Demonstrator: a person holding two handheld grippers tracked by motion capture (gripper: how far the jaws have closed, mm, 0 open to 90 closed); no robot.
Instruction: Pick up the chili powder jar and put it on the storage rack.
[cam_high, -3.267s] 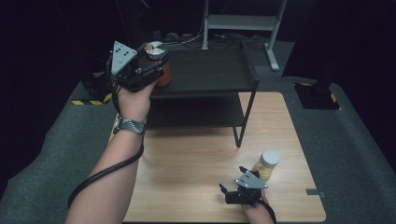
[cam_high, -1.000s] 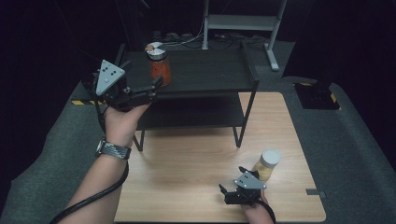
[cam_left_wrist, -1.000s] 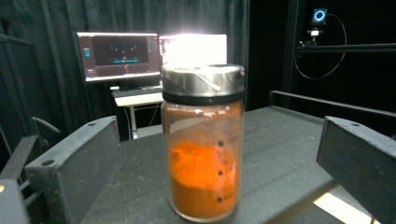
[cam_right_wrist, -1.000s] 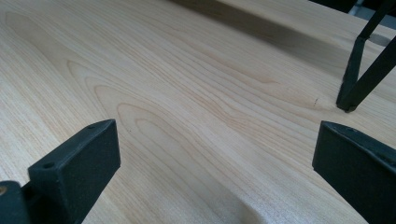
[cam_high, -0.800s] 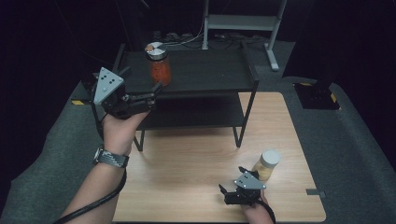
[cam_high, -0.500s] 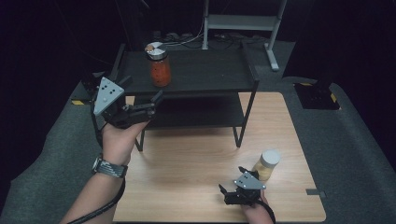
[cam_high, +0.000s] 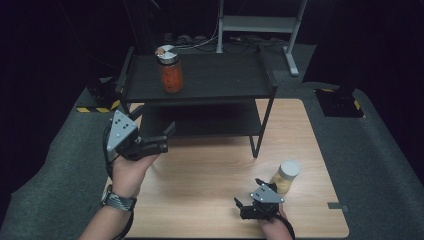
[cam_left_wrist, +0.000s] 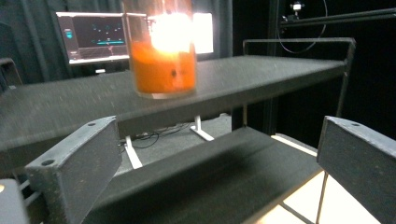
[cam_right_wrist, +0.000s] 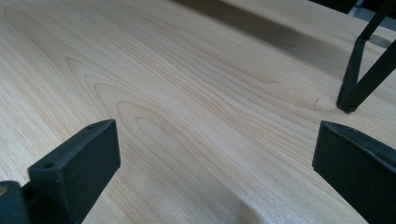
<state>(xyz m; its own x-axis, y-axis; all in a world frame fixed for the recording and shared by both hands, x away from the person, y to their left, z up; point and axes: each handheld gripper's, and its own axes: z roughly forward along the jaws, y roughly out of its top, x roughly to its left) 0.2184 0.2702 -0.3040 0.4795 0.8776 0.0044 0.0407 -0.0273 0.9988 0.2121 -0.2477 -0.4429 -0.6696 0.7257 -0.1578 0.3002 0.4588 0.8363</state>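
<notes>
A glass jar of orange-red filling (cam_high: 170, 70) with a metal lid stands on the left of the black rack's top shelf (cam_high: 220, 75). My left gripper (cam_high: 165, 138) hovers open and empty in front of the rack's left end, well below and short of the jar. In the left gripper view the jar (cam_left_wrist: 161, 51) sits up on the shelf beyond the open left gripper (cam_left_wrist: 215, 163). My right gripper (cam_high: 249, 192) rests open near the table's front edge, with a white-lidded jar of yellowish contents (cam_high: 286, 176) just to its right. In the right gripper view the right gripper (cam_right_wrist: 215, 172) frames bare wood.
The black two-tier rack covers the back half of the wooden table (cam_high: 200, 180); its lower shelf (cam_high: 200, 120) holds nothing I can see. A front rack leg (cam_right_wrist: 355, 79) stands ahead of the right gripper. Grey floor mat (cam_high: 55, 165) surrounds the table.
The left gripper let go of the orange-red jar on the top shelf and drew back down and towards the person, open. The right gripper and the white-lidded jar stayed put.
</notes>
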